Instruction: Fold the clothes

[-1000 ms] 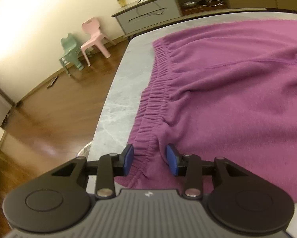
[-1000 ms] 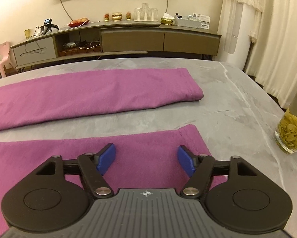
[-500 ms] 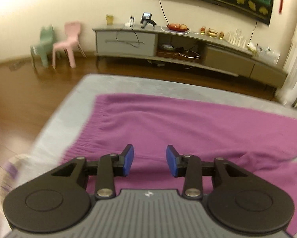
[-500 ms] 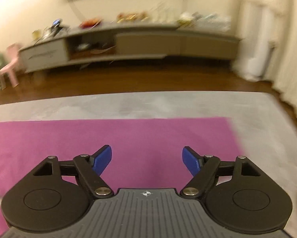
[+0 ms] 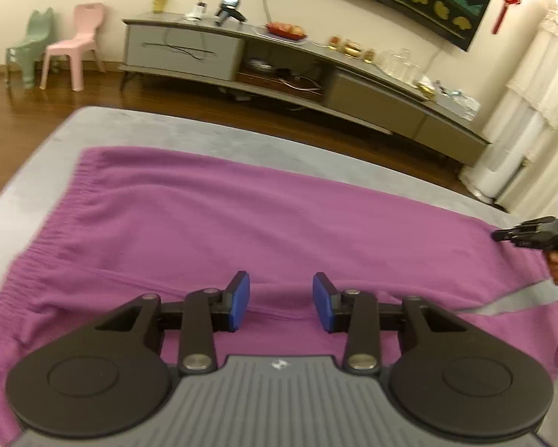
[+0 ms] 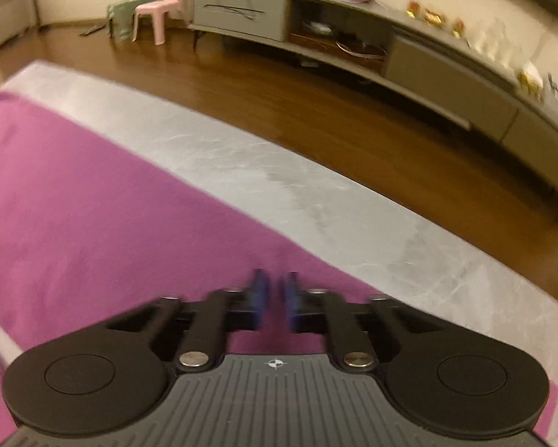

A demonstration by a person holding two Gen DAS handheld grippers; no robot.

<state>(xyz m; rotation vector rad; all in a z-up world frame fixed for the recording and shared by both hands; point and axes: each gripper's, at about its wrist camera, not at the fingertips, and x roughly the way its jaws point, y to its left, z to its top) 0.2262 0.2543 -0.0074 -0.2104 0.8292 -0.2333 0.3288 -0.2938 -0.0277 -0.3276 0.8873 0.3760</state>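
Purple sweatpants (image 5: pixel 241 223) lie flat on the grey marble table (image 5: pixel 137 126), elastic waistband to the left. My left gripper (image 5: pixel 280 300) is open and empty above the crotch seam. My right gripper (image 6: pixel 275 298) hovers over the far trouser leg (image 6: pixel 92 205) near its far edge, with the blue pads nearly together and a thin gap between them; no cloth shows between them. The right gripper also shows in the left wrist view (image 5: pixel 532 236), at the far leg's right end.
The table's far edge (image 6: pixel 316 171) drops to a wooden floor. A long TV cabinet (image 5: pixel 316 70) stands along the wall. Two small plastic chairs (image 5: pixel 73 44) stand at the left, and a white curtain (image 5: pixel 532 111) hangs at the right.
My left gripper has swung from the waistband to the middle of the pants, still open. My right gripper has moved from the near hem to the far leg and its jaws have narrowed.
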